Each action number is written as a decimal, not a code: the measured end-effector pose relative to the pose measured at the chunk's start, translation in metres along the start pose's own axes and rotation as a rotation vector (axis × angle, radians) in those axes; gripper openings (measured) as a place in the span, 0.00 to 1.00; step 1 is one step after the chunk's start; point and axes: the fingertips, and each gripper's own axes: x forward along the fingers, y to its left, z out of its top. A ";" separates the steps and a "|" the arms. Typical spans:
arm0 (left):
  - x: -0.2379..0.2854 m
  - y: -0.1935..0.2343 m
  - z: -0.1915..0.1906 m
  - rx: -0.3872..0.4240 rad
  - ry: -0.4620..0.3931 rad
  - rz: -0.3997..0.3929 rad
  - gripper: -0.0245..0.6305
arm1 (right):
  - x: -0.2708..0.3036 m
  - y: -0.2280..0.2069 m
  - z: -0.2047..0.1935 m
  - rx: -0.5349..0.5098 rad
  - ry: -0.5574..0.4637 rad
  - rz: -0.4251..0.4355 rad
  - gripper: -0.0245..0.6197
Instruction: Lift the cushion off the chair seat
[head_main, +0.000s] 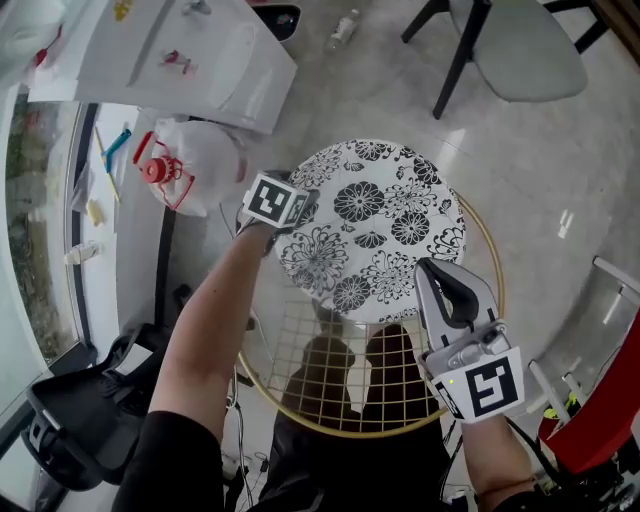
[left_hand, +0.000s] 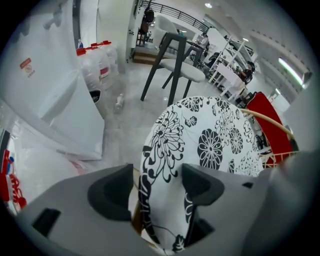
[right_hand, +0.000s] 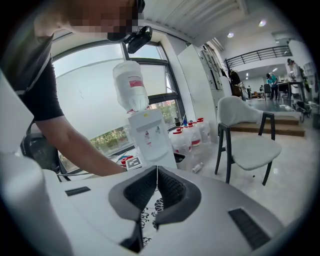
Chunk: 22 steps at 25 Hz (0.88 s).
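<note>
Pale glossy floor filled the head view, and a round black-and-white floral cushion lay on the seat of a gold wire chair. At the cushion's left edge sat the left gripper, and at its lower right edge the right gripper, both touching the fabric. Up and left of the cushion stood a white water dispenser, with a clear water jug just beside the cushion's left side. A grey chair stood well beyond the cushion's far edge. From the left gripper view, the left gripper had its jaws clenched on the cushion, the printed edge squeezed thick between the two dark pads and rising away past them. The gold wire chair showed as a rim at the cushion's right, the grey chair behind the cushion, and the water dispenser to its left. From the right gripper view, the right gripper had its jaws pressed almost together on a thin pale sliver of the cushion's edge, with the cushion showing its print directly below them. Beyond the cushion stood the water dispenser, the grey chair to its right, and the person's arm reaching in from the left.
</note>
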 end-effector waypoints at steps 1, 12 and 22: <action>0.001 0.000 -0.001 -0.011 0.002 -0.002 0.50 | -0.002 -0.001 0.000 0.003 -0.001 -0.001 0.05; -0.021 0.010 -0.012 0.040 -0.013 0.050 0.32 | -0.013 -0.009 0.008 0.018 -0.023 -0.028 0.05; -0.078 0.011 -0.017 -0.016 -0.122 0.062 0.14 | -0.020 0.015 0.032 0.013 -0.048 -0.019 0.05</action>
